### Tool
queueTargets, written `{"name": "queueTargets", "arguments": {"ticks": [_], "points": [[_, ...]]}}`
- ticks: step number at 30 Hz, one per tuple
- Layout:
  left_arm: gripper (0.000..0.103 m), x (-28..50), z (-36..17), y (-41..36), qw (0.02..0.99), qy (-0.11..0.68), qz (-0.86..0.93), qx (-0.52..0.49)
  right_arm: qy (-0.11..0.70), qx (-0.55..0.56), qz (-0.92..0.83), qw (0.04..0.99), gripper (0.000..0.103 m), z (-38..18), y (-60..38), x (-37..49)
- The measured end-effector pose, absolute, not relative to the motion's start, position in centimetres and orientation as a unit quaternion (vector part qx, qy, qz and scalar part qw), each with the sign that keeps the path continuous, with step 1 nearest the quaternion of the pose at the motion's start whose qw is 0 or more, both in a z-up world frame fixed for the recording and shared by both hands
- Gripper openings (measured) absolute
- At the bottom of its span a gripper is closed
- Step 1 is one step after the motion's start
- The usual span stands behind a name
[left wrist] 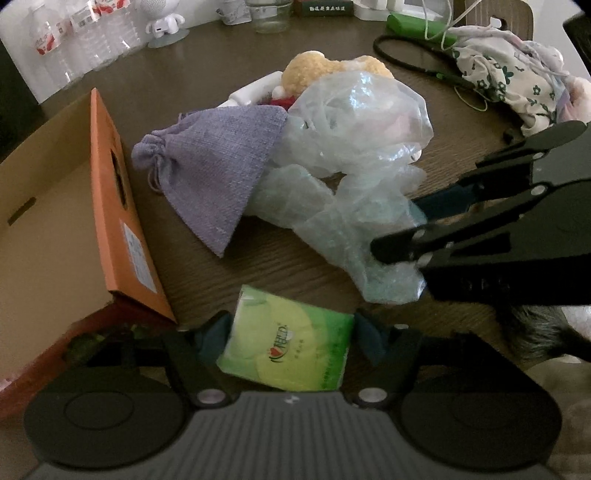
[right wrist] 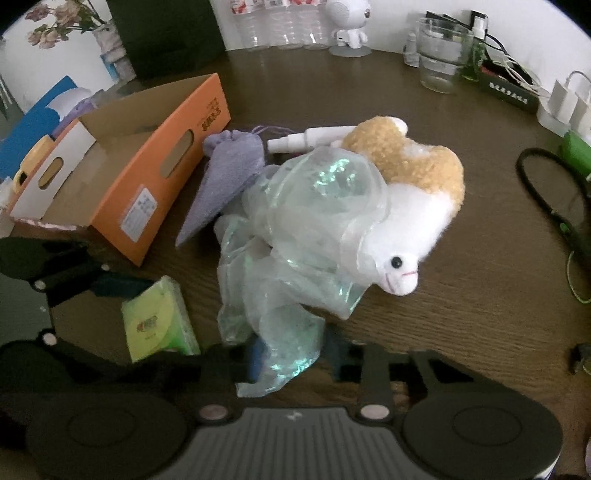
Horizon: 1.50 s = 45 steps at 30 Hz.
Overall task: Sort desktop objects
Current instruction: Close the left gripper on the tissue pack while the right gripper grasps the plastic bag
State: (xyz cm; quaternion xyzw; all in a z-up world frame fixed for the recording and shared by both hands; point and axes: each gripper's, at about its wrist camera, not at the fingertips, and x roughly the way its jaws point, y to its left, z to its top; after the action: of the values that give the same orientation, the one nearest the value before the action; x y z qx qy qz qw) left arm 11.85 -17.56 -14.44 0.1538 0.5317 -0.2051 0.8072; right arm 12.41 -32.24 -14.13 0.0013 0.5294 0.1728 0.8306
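My left gripper [left wrist: 291, 328] is shut on a green tissue pack [left wrist: 291, 350] next to the orange cardboard box [left wrist: 118, 206]; the pack also shows in the right wrist view [right wrist: 159, 321]. My right gripper [right wrist: 291, 350] stands around the tail of a sheer pale-green organza bag [right wrist: 310, 229], and I cannot tell if the jaws press it. In the left wrist view the right gripper [left wrist: 402, 236] reaches into the same bag [left wrist: 354, 158]. A purple drawstring pouch [left wrist: 210, 166], a white and tan plush toy [right wrist: 402, 221] and a white spray bottle [right wrist: 310, 140] lie in the pile.
The open orange box [right wrist: 147, 184] stands at the left on the brown round table [right wrist: 461, 332]. Water bottles [right wrist: 280, 22], a white figurine [right wrist: 349, 26] and a glass jar [right wrist: 439, 59] line the back. A black loop cord [right wrist: 554, 199], green item and floral cloth [left wrist: 517, 85] lie at the right.
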Motion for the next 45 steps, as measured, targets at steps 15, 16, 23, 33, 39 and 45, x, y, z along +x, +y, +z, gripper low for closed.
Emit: {"name": "queueTargets", "arguments": {"ticks": [15, 16, 23, 33, 39, 45], "points": [[0.070, 11.3, -14.3, -16.8, 0.811, 0.536, -0.189, 0.137, 0.531, -0.012, 0.179, 0.828, 0.018, -14.2, -31.7, 12.1], [0.070, 11.2, -14.3, -16.7, 0.812, 0.535, -0.189, 0.136, 0.530, -0.012, 0.179, 0.829, 0.018, -14.2, -31.7, 12.0], [0.072, 11.0, -14.3, -16.6, 0.817, 0.531, -0.185, 0.131, 0.529, -0.009, 0.176, 0.830, 0.018, -14.3, -31.7, 12.0], [0.072, 10.8, -14.3, -16.5, 0.820, 0.527, -0.183, 0.129, 0.522, -0.028, 0.181, 0.833, 0.019, -14.2, -31.4, 11.4], [0.072, 10.8, -14.3, -16.5, 0.821, 0.526, -0.183, 0.128, 0.523, -0.023, 0.179, 0.833, 0.019, -14.3, -31.4, 11.4], [0.071, 10.6, -14.3, -16.4, 0.823, 0.524, -0.181, 0.126, 0.526, -0.029, 0.174, 0.832, 0.017, -14.2, -31.1, 11.5]]}}
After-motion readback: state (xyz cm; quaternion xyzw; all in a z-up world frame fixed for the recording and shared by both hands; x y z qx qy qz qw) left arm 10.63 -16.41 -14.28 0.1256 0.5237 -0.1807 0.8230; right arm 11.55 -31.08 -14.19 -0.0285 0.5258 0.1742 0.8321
